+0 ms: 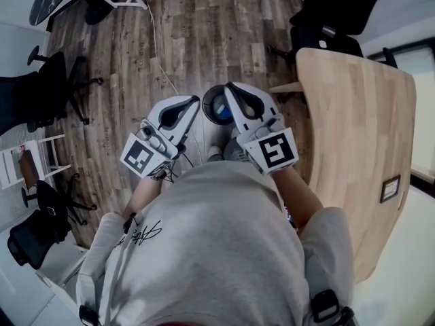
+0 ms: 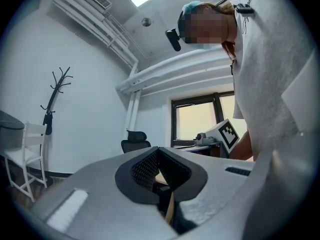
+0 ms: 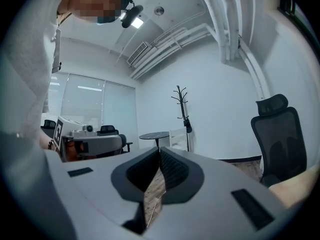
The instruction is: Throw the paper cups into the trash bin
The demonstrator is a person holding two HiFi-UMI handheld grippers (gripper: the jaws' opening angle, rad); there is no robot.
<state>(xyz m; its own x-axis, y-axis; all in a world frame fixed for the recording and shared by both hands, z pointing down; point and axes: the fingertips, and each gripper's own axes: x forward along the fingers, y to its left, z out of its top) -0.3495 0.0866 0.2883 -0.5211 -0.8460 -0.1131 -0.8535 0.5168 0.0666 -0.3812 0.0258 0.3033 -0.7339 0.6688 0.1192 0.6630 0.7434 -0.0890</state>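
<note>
A round dark trash bin [image 1: 212,105] stands on the wooden floor just ahead of the person's feet, with something blue showing inside it. No paper cup shows in any view. My left gripper [image 1: 198,101] is held close to the body, its tip at the bin's left rim. In its own view the left gripper [image 2: 157,148] has its jaws together with nothing between them. My right gripper [image 1: 229,86] hangs over the bin's right side. The right gripper [image 3: 160,149] is likewise shut and empty, both jaws meeting at the tip.
A light wooden table [image 1: 360,121] fills the right side, with a small framed item [image 1: 390,189] near its edge. Black office chairs [image 1: 336,12] stand at the back right and along the left [image 1: 47,90]. A thin cable [image 1: 158,53] runs across the floor.
</note>
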